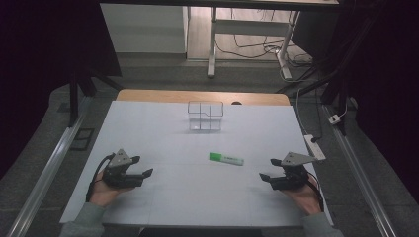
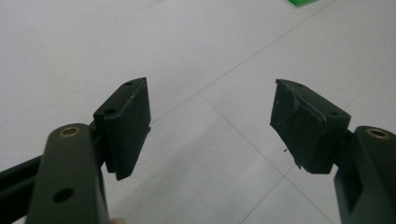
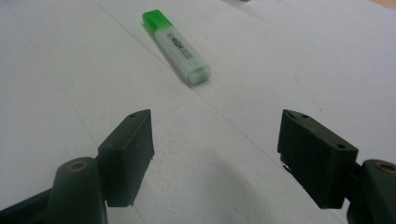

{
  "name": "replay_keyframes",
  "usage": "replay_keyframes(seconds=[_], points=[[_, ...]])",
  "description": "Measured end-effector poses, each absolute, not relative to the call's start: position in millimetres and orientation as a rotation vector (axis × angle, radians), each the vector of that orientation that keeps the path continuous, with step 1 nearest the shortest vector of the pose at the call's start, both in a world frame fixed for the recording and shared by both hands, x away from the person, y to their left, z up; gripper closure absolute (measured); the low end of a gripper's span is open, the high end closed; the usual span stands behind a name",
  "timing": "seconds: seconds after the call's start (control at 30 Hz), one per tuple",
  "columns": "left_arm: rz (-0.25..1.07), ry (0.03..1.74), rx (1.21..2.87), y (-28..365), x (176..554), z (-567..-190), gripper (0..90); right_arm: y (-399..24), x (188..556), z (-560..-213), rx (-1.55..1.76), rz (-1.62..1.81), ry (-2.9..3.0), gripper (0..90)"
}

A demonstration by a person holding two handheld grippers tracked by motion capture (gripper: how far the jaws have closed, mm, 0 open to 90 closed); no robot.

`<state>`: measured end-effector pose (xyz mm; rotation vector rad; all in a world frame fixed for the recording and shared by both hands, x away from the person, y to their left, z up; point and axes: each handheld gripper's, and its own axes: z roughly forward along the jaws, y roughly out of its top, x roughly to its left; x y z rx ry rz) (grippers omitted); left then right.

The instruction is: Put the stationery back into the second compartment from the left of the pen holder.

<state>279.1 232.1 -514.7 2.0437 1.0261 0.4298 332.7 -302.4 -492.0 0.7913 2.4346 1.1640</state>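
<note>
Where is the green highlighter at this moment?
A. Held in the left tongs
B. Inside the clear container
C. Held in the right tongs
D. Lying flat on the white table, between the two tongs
D: the green highlighter lies flat on the white table, apart from the open left tongs and right tongs.

A green-capped highlighter (image 1: 226, 158) with a pale barrel lies flat on the white worktop (image 1: 148, 128), centre-right, cap pointing toward nine o'clock.

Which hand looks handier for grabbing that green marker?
Probably the right: the right gripper sits nearer the green marker, jaws open and facing it. The left gripper is farther away.
</note>
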Motion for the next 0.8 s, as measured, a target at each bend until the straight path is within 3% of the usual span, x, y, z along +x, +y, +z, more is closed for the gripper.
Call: replay_keyframes(seconds=[0.8], points=[[0.425, 1.01, 2.053, 233, 279, -516, 28.0, -263, 351, -475, 0.774, 1.121, 2.536, 27.3]])
